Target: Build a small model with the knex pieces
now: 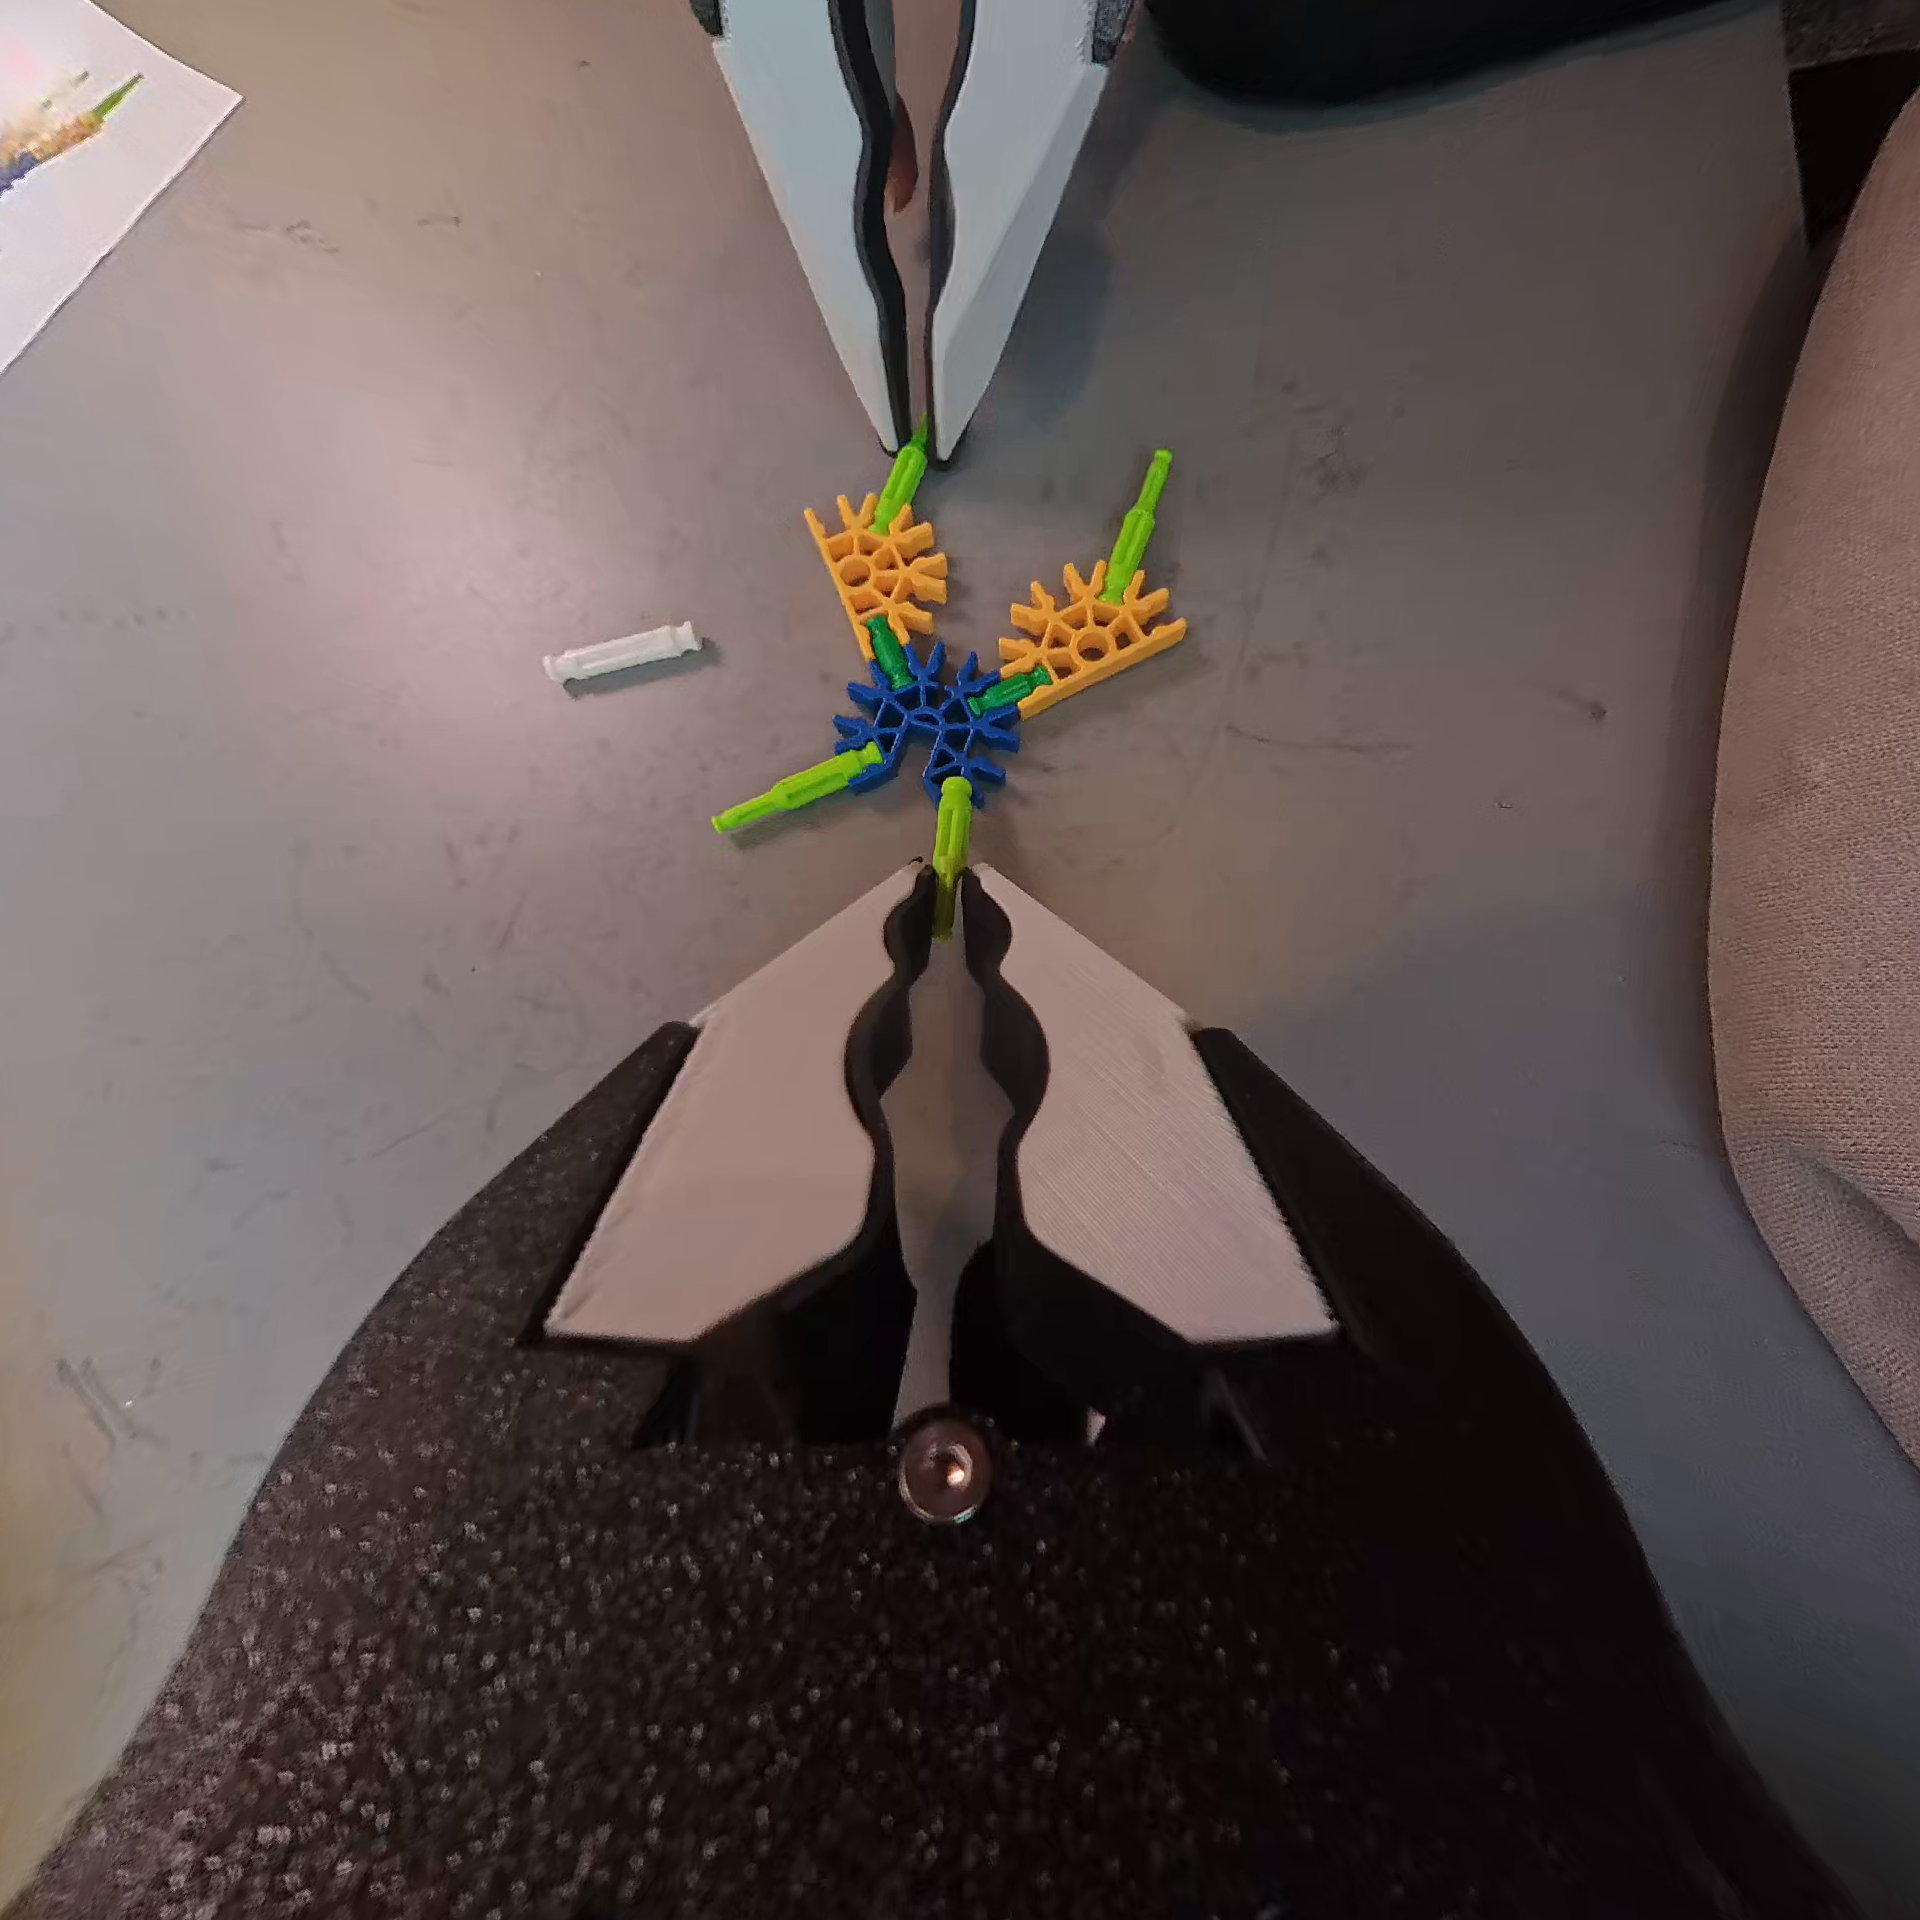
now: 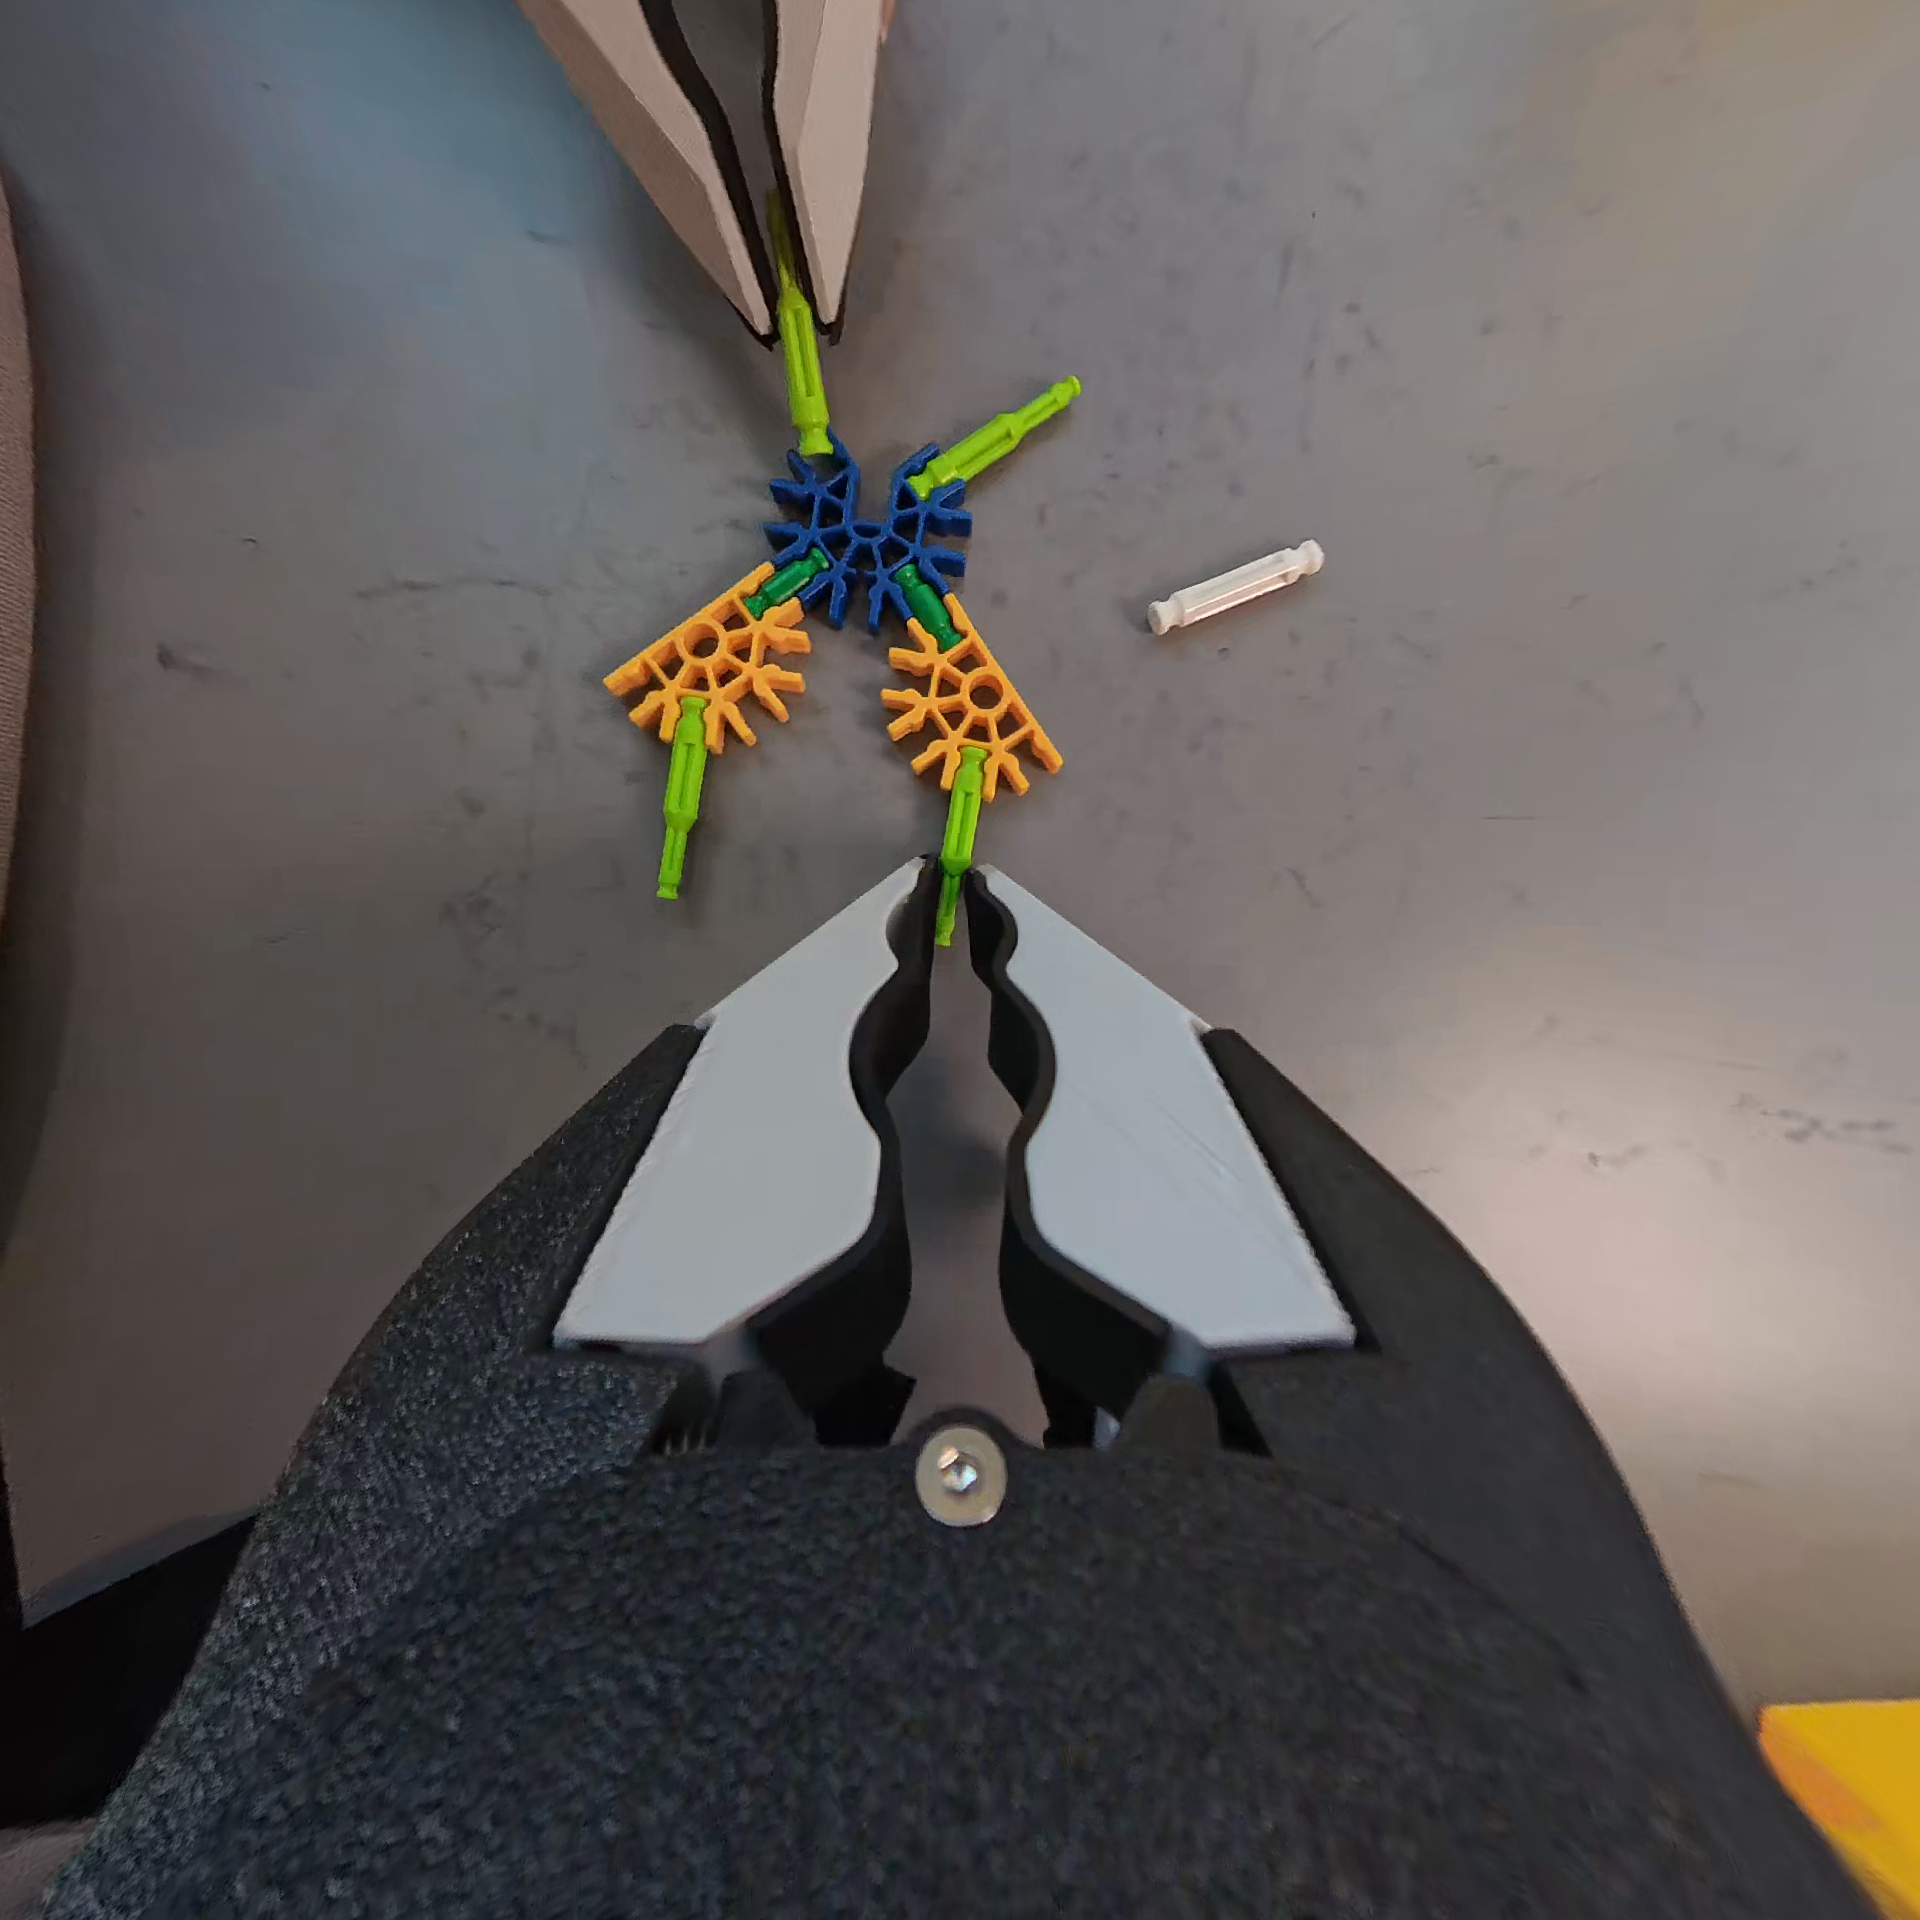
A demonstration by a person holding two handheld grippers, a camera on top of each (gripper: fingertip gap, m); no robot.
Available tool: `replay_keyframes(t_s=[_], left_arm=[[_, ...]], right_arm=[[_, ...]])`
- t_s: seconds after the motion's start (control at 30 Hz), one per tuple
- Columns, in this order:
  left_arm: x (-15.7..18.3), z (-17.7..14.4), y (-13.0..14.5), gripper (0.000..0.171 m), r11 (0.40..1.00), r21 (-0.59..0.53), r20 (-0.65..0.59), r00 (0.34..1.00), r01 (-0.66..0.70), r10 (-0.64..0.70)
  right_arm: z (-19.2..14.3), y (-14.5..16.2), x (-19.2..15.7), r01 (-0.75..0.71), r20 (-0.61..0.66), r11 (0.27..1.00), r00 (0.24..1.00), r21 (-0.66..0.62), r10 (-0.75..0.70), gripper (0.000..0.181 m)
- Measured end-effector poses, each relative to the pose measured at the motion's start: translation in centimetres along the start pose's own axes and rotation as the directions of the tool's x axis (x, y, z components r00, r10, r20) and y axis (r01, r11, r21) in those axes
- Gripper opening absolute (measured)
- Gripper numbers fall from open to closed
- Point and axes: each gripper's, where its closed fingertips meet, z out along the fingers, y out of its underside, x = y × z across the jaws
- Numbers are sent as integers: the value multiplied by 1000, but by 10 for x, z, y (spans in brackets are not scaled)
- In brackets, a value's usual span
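A small toy assembly lies flat on the grey table: a blue snowflake connector (image 1: 930, 717) (image 2: 868, 535) joined by dark green rods to two orange fan connectors (image 1: 883, 571) (image 1: 1091, 636) (image 2: 971, 691), with light green rods sticking out. My left gripper (image 1: 943, 878) is shut on the light green rod (image 1: 951, 831) under the blue connector. My right gripper (image 2: 948, 873) is shut on the light green rod (image 2: 961, 805) of one orange connector; it shows opposite in the left wrist view (image 1: 916, 447). The left gripper shows at the top of the right wrist view (image 2: 800, 332).
A loose white rod (image 1: 621, 657) (image 2: 1236, 587) lies on the table beside the assembly. A printed sheet (image 1: 73, 166) lies at the far left corner. A brownish fabric surface (image 1: 1818, 831) borders the table. A yellow object (image 2: 1849, 1787) sits at a near corner. Tip to tip, the grippers are about 10 centimeters apart. It is some 25 centimeters from my right tips to the yellow object (image 2: 1849, 1787).
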Motion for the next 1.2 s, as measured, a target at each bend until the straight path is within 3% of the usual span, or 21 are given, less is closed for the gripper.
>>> replay_keyframes(t_s=[0.2,0.37,0.53,0.8,1.0,1.2], left_arm=[[-3,3,-1,5,1000,9,18,1000,15,-15],[-4,3,-9,5,997,63,10,999,37,-38],[-4,8,-4,5,999,27,30,999,21,-21],[-3,11,-3,4,1000,10,32,999,24,-24],[-2,12,-2,4,999,6,27,999,33,-33],[-1,12,-2,4,999,3,23,999,38,-38]], right_arm=[[-4,2,-18,-12,94,1000,995,4,12,9],[-3,4,-19,-11,101,1000,995,-1,11,6],[-7,2,-16,-16,88,1000,996,18,15,6],[-15,-49,-4,76,-47,970,997,229,-66,0],[10,-69,-18,159,-27,968,987,193,-157,0],[25,-63,-19,158,-6,983,987,92,-158,0]])
